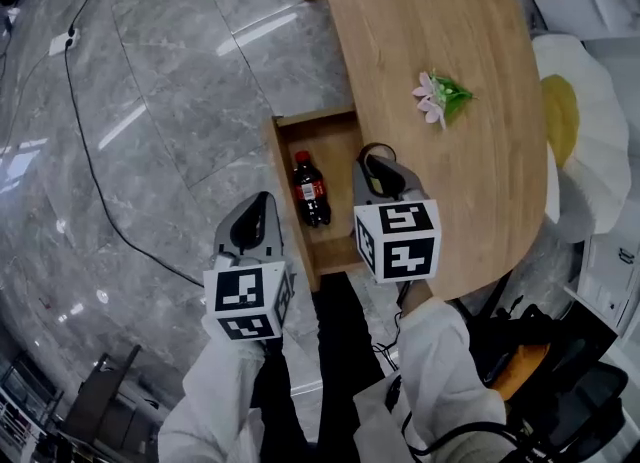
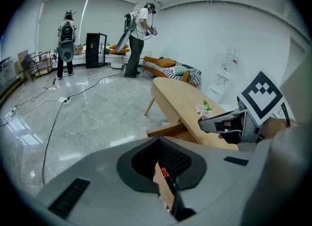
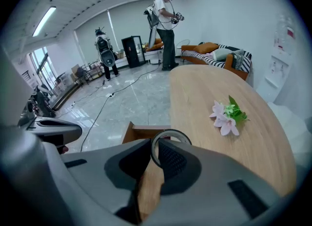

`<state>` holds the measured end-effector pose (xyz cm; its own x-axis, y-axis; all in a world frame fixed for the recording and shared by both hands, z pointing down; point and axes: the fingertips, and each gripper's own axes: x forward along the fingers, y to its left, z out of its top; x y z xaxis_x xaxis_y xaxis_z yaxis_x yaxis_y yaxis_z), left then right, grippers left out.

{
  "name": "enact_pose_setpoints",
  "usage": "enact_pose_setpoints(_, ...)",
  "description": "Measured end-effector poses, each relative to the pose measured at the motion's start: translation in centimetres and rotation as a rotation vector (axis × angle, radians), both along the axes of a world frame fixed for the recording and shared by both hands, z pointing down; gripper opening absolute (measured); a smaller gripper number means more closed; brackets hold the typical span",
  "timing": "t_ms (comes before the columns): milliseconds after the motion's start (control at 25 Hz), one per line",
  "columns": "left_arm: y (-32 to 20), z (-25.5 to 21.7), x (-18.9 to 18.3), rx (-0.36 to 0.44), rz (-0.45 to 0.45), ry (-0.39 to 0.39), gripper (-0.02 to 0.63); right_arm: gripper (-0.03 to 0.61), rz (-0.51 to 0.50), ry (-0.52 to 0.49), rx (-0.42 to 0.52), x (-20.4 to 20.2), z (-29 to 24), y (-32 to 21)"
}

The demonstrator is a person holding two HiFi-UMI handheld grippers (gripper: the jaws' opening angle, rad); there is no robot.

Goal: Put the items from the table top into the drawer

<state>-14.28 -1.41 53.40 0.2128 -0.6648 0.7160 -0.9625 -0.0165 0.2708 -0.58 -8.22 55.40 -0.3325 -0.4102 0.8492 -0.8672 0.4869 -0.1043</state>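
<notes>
1. Ring (image 3: 170, 132): it stands on edge between the jaws of my right gripper (image 3: 157, 147), over the near edge of the table (image 1: 450, 11), right beside the open drawer (image 1: 283, 166).
2. My right gripper is closed most of the way, and the pads pinch one side of the rim. The rest of the hoop sticks out past the fingertips.
3. My left gripper (image 2: 158, 154) has its jaws drawn together with nothing in them. It hovers over the floor just outside the drawer's front corner.
4. I judge the ring to be light and stiff, with a smooth, thin rim. Held at a single point, it could swivel or slip if I jolt it. A grip across the band is the right hold, and I would lower it close to the drawer floor before I let go.
5. A bottle (image 1: 310, 189) already lies in the drawer, with bare wood beside it where the ring can go.
6. One flower (image 1: 440, 98) lies on the table top, well away from both grippers. It looks soft, nearly weightless and easy to crush, so I would take it by the green stem end rather than the petals.
</notes>
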Motion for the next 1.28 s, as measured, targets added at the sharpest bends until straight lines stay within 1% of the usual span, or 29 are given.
enact_pose_setpoints(280,1.4,0.0,-2.8,-0.005,-0.050,-0.003,-0.006,0.101,-0.057,-0.016,-0.006,-3.7,-0.1,1.0)
enact_pose_setpoints(560,2.3,1.6,-3.8,-0.031,-0.063,0.010,-0.006,0.101,-0.040,-0.039,-0.050,-5.0,1.7,2.3)
enact_pose_setpoints(760,2.9,4.6,-3.1,-0.078,-0.046,0.028,-0.006,0.101,0.014,-0.045,-0.086,-4.4,4.6,2.8)
enact_pose_setpoints(920,2.8,6.7,-2.7,-0.112,-0.047,0.061,-0.006,0.101,0.067,-0.035,-0.100,-4.1,7.1,2.9)
enact_pose_setpoints(1080,2.4,8.2,-2.8,-0.122,-0.013,0.049,-0.005,0.101,0.130,-0.041,-0.134,-3.8,9.9,3.4)
enact_pose_setpoints(1280,2.0,9.2,-3.5,-0.132,0.008,0.031,-0.005,0.102,0.194,-0.031,-0.143,-2.8,11.7,3.8)
